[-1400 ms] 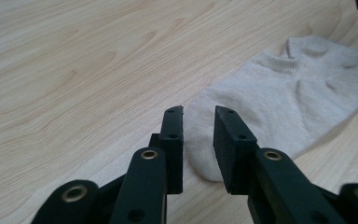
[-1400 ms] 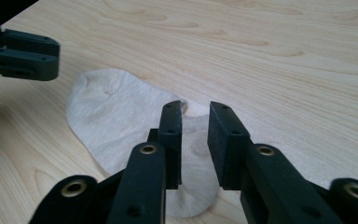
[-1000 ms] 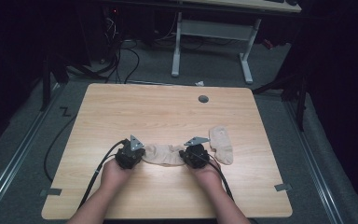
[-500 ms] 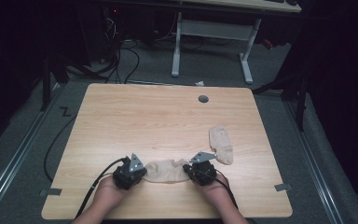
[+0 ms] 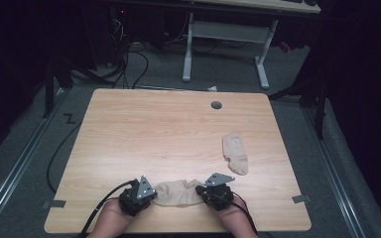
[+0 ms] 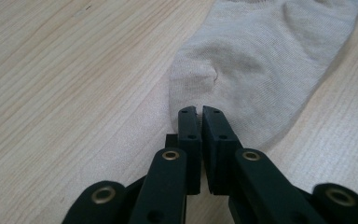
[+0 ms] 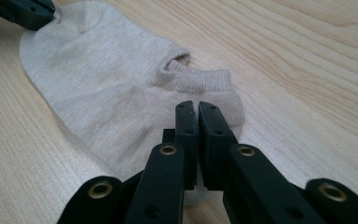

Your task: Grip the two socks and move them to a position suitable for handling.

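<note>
In the high view, a beige sock (image 5: 178,192) lies flat near the front edge of the table (image 5: 178,129), between the two grippers. The left gripper (image 5: 154,195) is at one end of it and the right gripper (image 5: 203,193) at the other. A second sock (image 5: 235,153) lies well apart, toward the right side.

In the left gripper view, the left gripper (image 6: 199,109) has its jaws nearly together, with a thin slit between the pads. Their tips rest at the rounded toe end of the sock (image 6: 261,56). I see no cloth inside the slit, so I judge that it does not hold the sock.

In the right gripper view, the right gripper (image 7: 192,105) is the same: a narrow slit and no cloth seen in it. Its jaws stand over the heel end of the sock (image 7: 102,84), just below the ribbed opening. The tip of the left gripper (image 7: 23,11) shows at the far end.

The sock looks thin, soft and very light. It will bend and fold, not keep its shape, and it may slide on the smooth wood. I think the best places to take hold are the ribbed cuff, which is thicker, and the toe end. The pads should pinch low, close to the table, to catch the cloth.
</note>
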